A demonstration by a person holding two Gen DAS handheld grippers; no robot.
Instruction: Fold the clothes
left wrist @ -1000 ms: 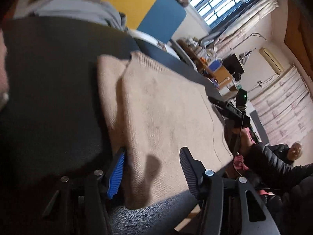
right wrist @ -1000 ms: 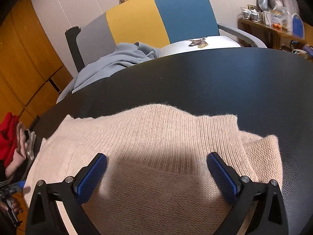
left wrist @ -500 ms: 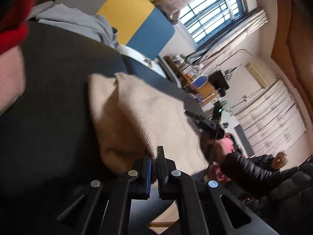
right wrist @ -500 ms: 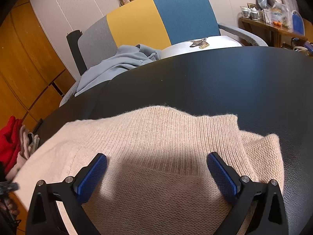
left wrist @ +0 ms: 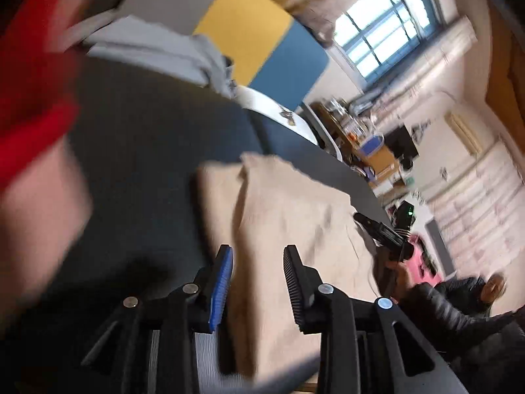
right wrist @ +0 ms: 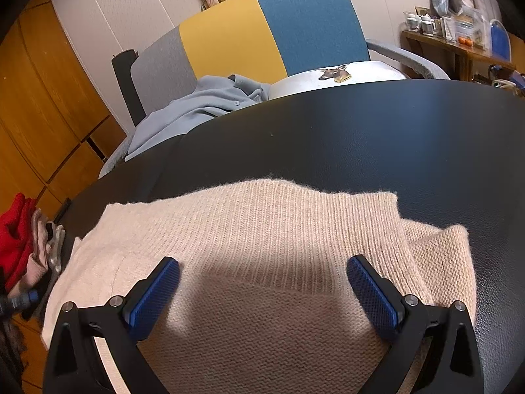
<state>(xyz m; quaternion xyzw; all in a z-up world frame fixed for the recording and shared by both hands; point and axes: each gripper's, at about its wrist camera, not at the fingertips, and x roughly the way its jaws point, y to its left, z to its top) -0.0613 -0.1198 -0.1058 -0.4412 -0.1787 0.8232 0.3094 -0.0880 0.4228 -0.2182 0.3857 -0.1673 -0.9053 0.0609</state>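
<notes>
Folded beige knit sweater (right wrist: 262,262) flat on black counter (right wrist: 377,138). Left tongs (left wrist: 257,282) opening, cloth edge between, unpinched; right tongs (right wrist: 262,290) spread above. Recommend pressing fold flat, aligning edges.

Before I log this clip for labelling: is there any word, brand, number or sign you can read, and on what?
None can be read.
The white cushion carries a deer-head picture, no lettering.
Items on the wooden shelf are too small to read.
The left wrist view is blurred.

Both wrist views look down, close, over one beige sweater (right wrist: 262,246).
</notes>
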